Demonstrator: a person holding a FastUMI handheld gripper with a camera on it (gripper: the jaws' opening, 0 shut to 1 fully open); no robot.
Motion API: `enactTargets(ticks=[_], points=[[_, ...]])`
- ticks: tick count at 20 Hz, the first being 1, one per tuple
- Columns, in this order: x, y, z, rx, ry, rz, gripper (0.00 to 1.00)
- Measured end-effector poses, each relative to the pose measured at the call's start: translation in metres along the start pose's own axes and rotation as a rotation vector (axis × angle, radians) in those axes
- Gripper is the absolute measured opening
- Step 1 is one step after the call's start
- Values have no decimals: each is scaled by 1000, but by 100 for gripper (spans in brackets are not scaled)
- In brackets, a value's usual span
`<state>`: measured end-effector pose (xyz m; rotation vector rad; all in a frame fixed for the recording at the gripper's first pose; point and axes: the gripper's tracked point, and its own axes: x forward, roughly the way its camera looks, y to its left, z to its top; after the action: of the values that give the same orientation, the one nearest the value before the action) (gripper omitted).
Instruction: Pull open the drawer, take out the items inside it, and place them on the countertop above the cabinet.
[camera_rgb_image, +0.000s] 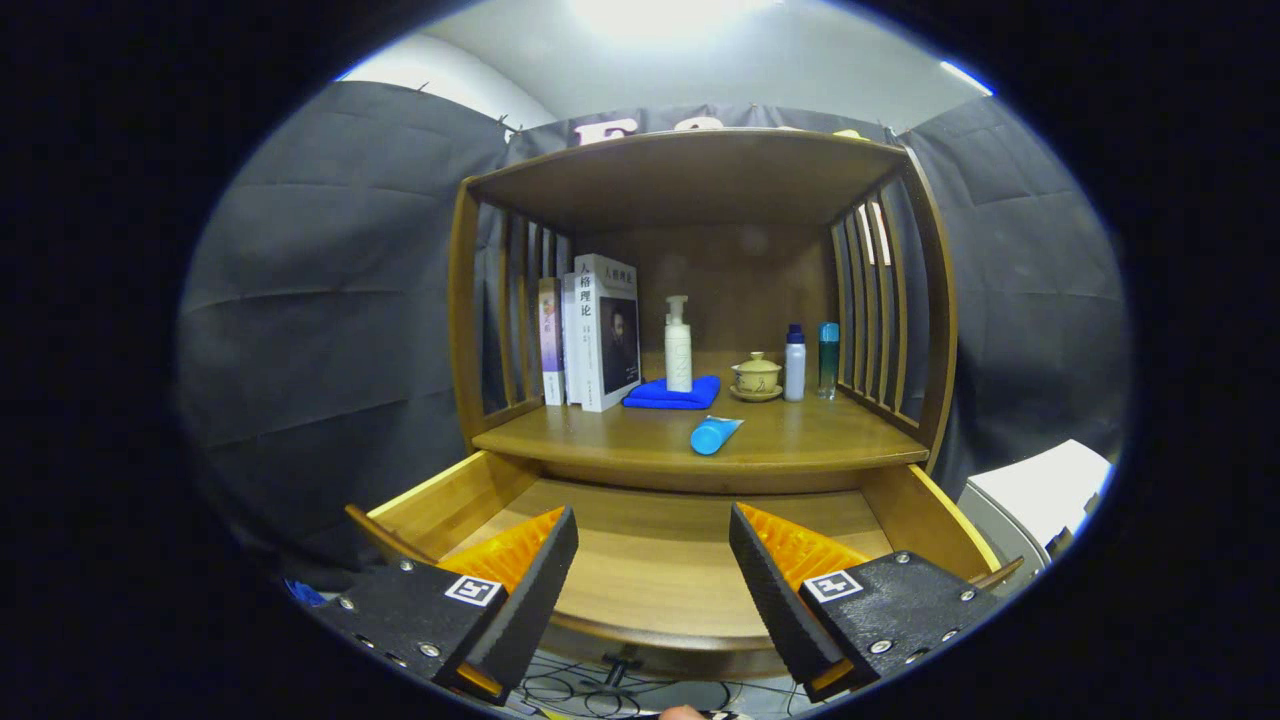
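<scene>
The wooden drawer (930, 520) stands pulled out below the countertop (820, 440), and its bare floor shows between and beyond my fingers. My gripper (652, 545) is open above the drawer, with nothing between its fingers. A blue tube (714, 434) lies on its side near the countertop's front edge, just beyond the drawer. Further back on the countertop a white pump bottle (678, 345) stands on a folded blue cloth (675, 394).
Books (598, 332) stand upright at the back left of the countertop. A small lidded cup (757, 377), a white bottle (795, 362) and a teal bottle (828, 359) stand at the back right. Slatted wooden sides and a top shelf (690, 165) enclose the countertop. A white box (1045, 490) sits to the cabinet's right.
</scene>
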<state>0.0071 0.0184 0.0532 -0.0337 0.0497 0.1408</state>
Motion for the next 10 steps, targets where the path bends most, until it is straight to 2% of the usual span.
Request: enactTargets(ticks=[5, 10], points=[[-25, 3, -9, -3, -50, -5, 94], [-39, 8, -35, -24, -29, 3, 94]])
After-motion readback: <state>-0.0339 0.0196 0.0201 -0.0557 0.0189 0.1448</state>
